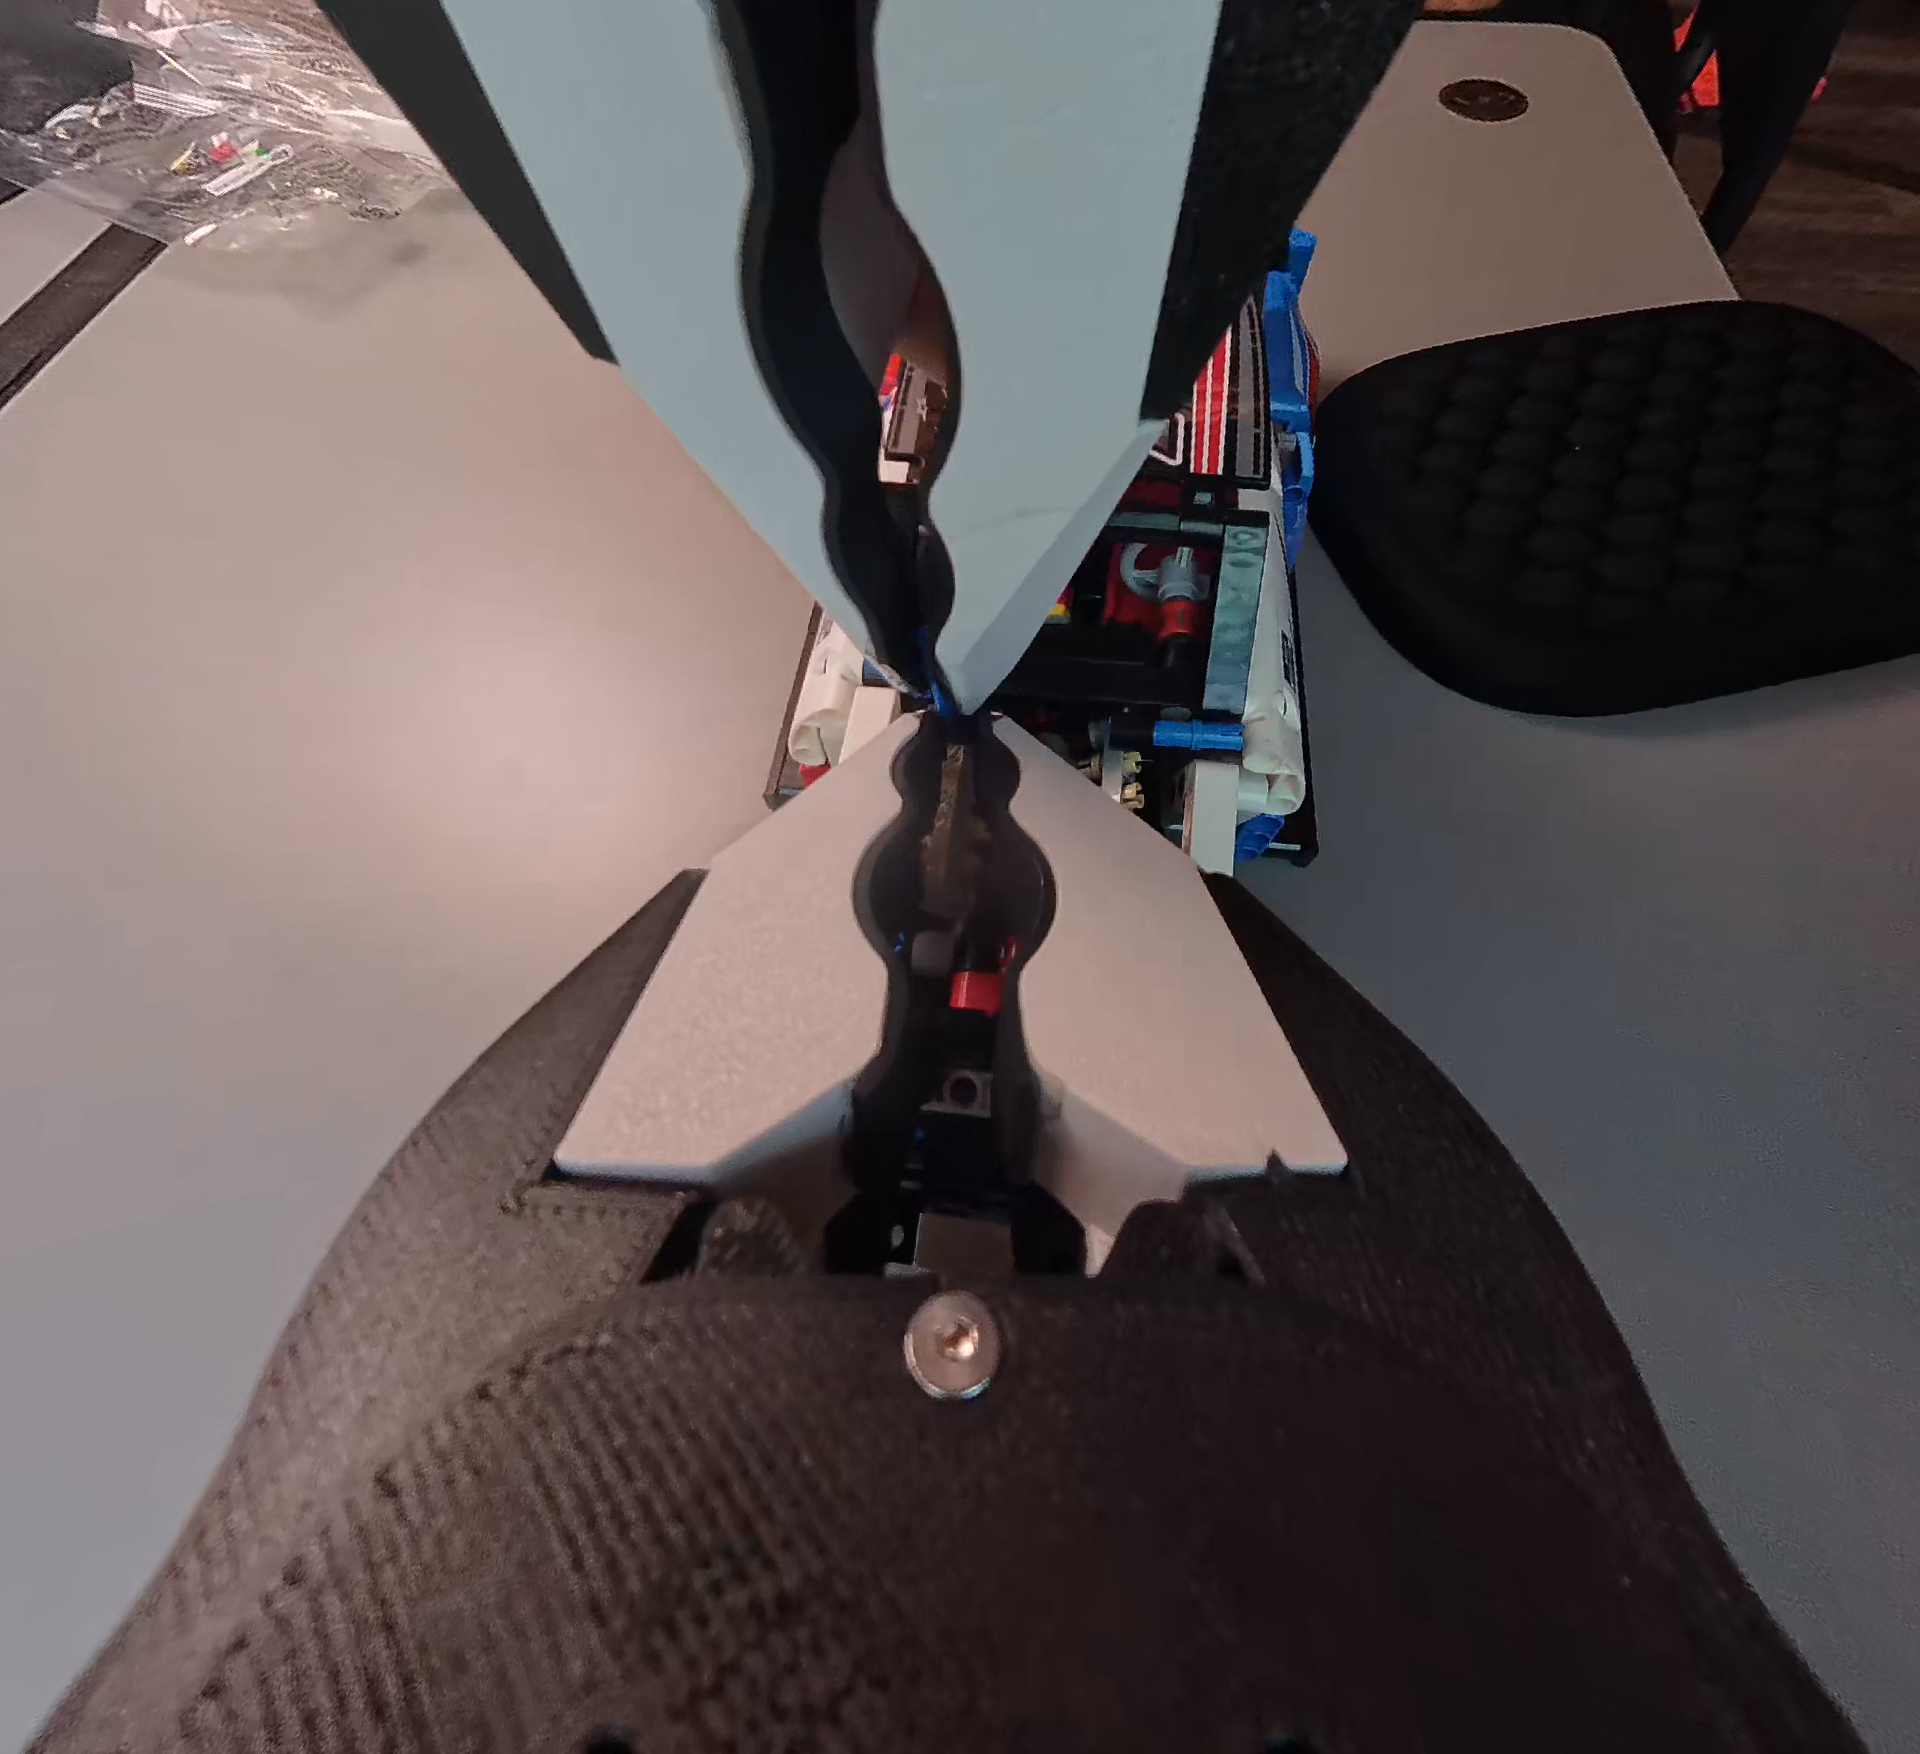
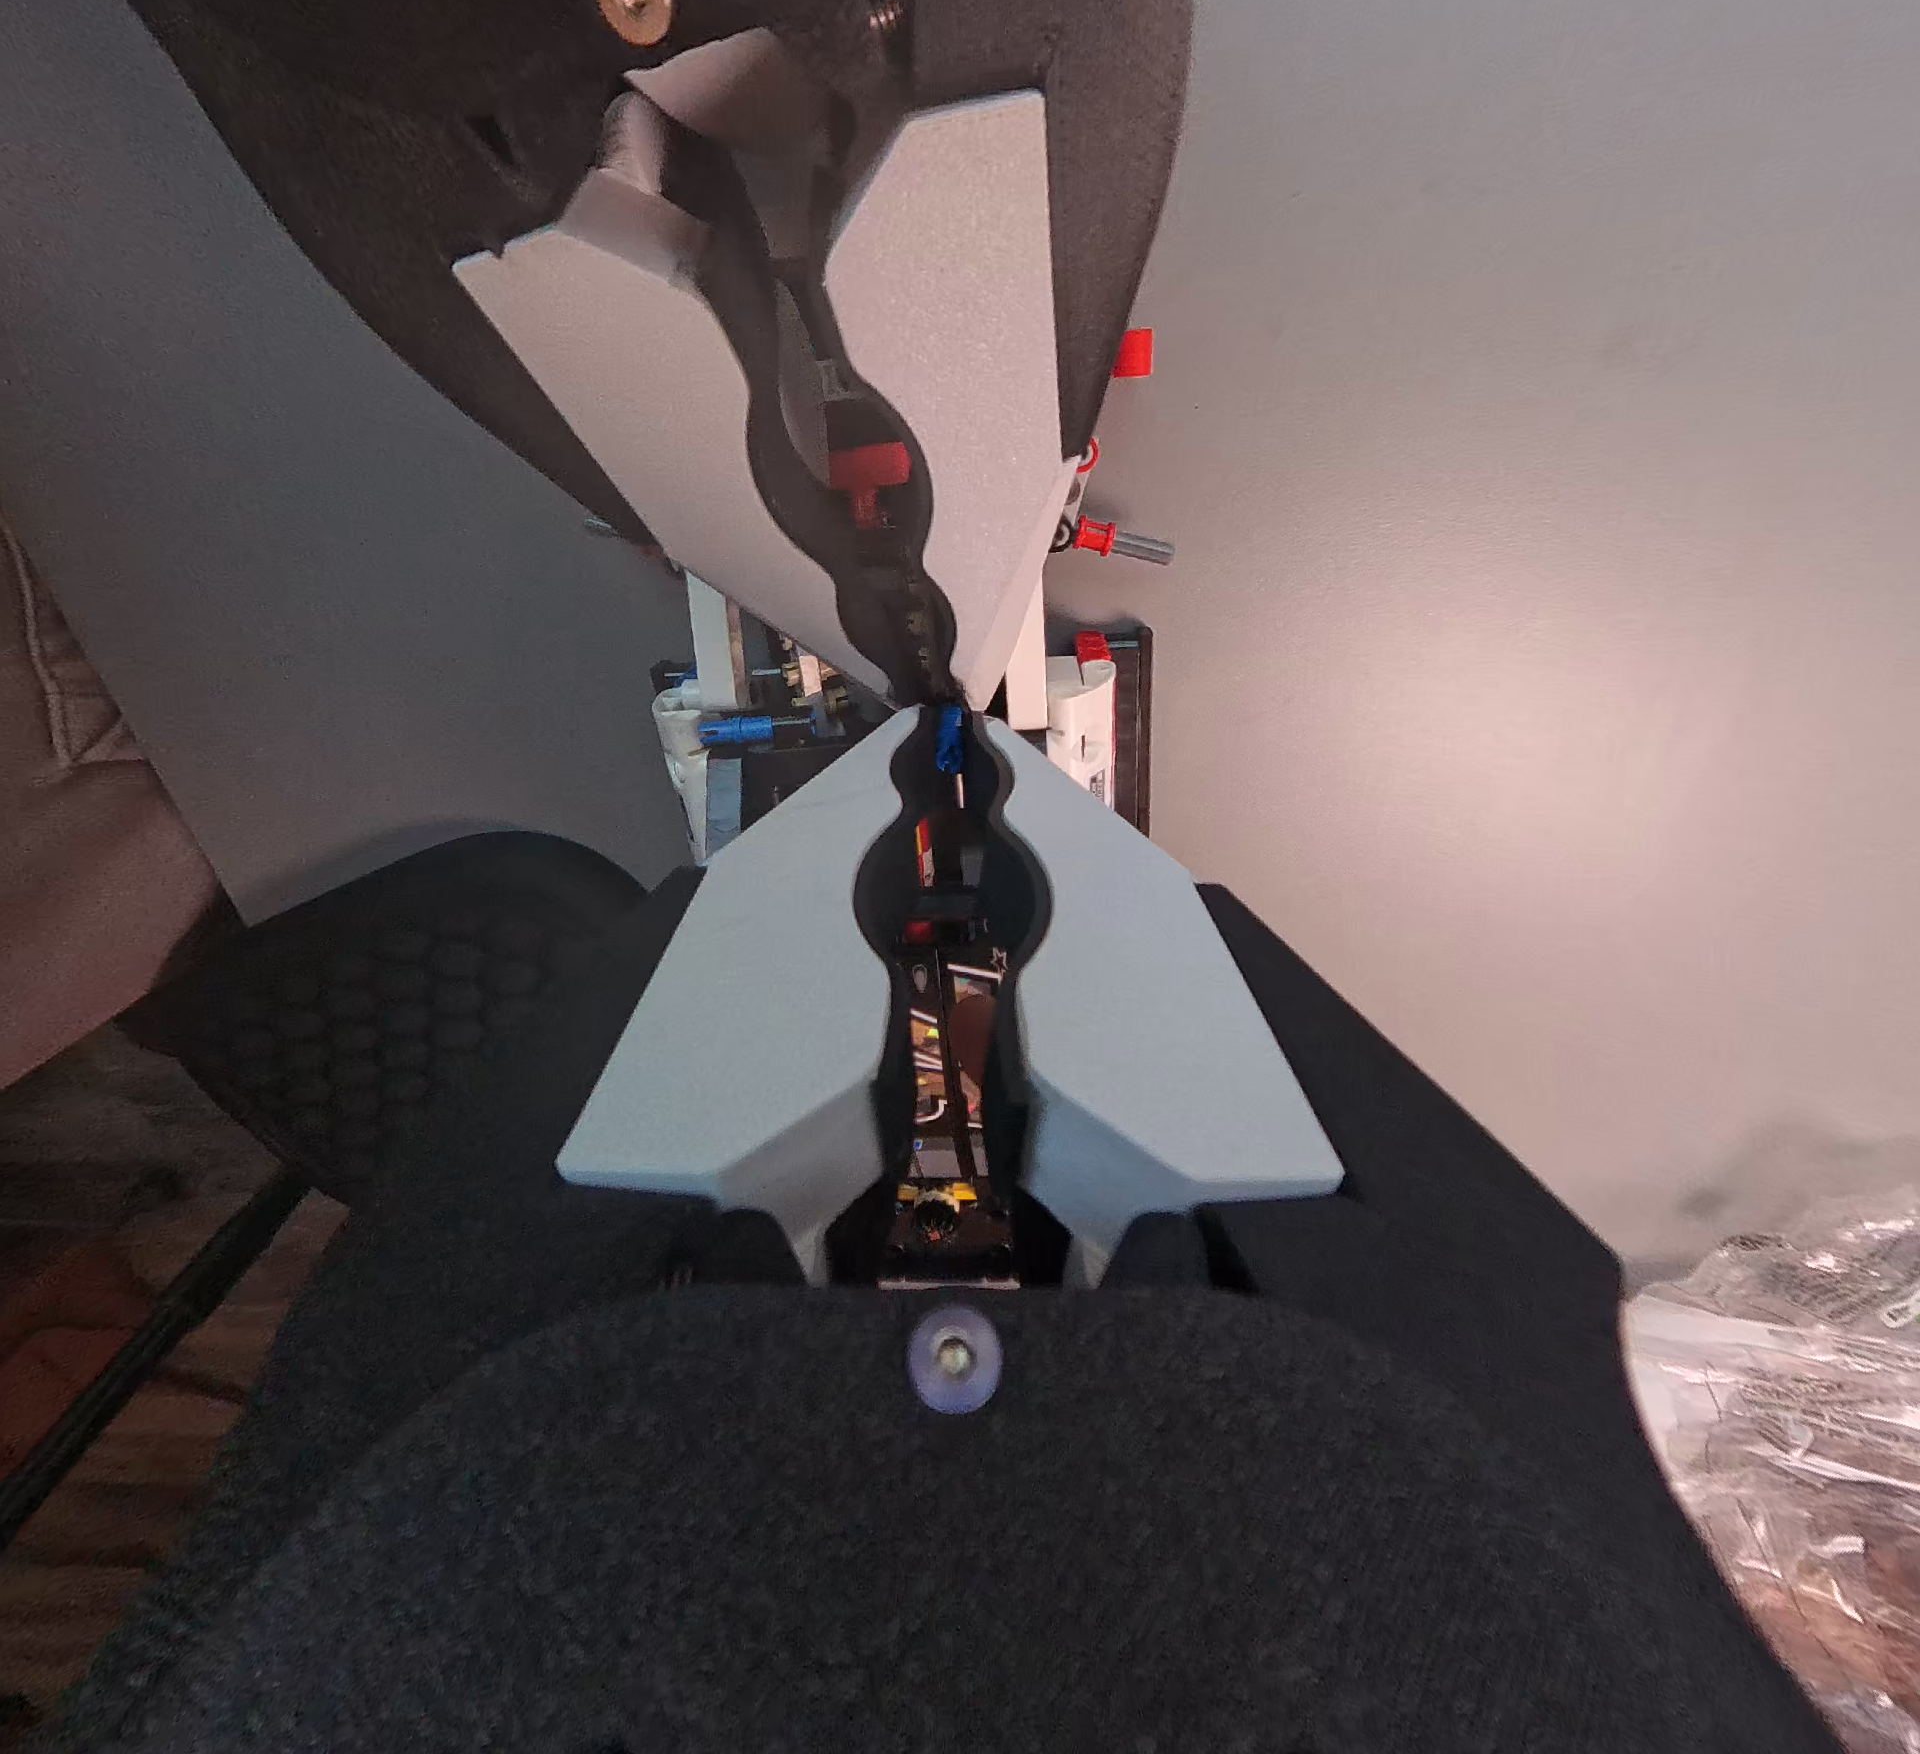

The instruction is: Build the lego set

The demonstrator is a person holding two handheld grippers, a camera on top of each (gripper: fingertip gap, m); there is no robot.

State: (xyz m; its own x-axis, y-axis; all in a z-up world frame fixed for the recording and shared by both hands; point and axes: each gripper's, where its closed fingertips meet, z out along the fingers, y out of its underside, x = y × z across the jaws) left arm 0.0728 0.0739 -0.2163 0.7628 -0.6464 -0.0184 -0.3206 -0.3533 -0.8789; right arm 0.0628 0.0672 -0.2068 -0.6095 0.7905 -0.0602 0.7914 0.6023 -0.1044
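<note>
An office or lab workspace: a plain grey table [image 1: 364, 665], a black mesh chair seat [image 1: 1621, 499] beside it, wood-look floor [image 2: 94, 1289] under it

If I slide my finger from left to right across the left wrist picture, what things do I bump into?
Clear plastic bags → the two grippers meeting tip to tip (left gripper, right gripper) → lego car → black bumpy chair seat.

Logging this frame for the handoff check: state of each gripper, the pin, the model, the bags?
left gripper: shut on a thin dark piece, tip to tip with the right
right gripper: shut on blue pin
blue pin: pinched at the right fingertips
lego model: part built, on the table below
plastic bags: crumpled, on the table
</note>
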